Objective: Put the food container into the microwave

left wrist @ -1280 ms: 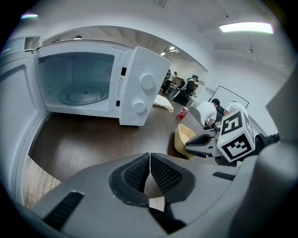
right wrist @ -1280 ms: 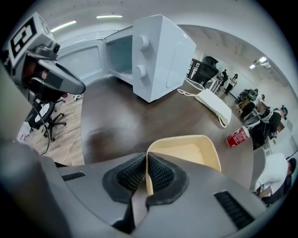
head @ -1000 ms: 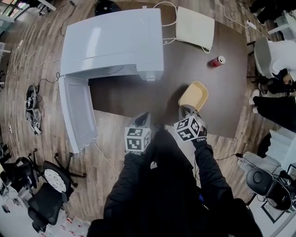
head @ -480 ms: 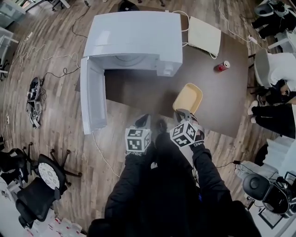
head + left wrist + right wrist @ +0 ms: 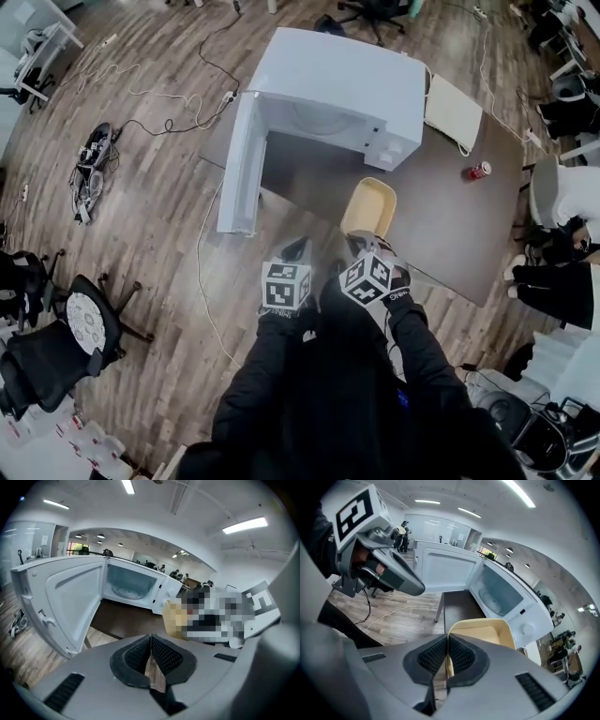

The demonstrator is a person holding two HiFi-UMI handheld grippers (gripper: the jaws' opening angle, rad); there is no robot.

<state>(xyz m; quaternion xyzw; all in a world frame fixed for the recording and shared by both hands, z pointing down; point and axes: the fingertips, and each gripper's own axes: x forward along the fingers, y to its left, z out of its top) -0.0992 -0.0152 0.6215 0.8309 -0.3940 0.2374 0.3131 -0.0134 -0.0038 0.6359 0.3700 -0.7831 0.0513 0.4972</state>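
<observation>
A: Status?
B: Done: microwave [image 5: 328,89] on worktop [image 5: 441,225] at 12 o'clock w/ door [image 5: 239,164] wide open, cavity [image 5: 129,581] looks empty. To do: food container [image 5: 368,206] not in yet, at 1 o'clock, short of opening, rim pinched by right hand-held gripper [image 5: 361,244]; left hand-held gripper [image 5: 292,248] closed on nothing.
A: Anything unclear?
B: Can't tell if container's clear of worktop; it's partly masked in left gripper view.
</observation>
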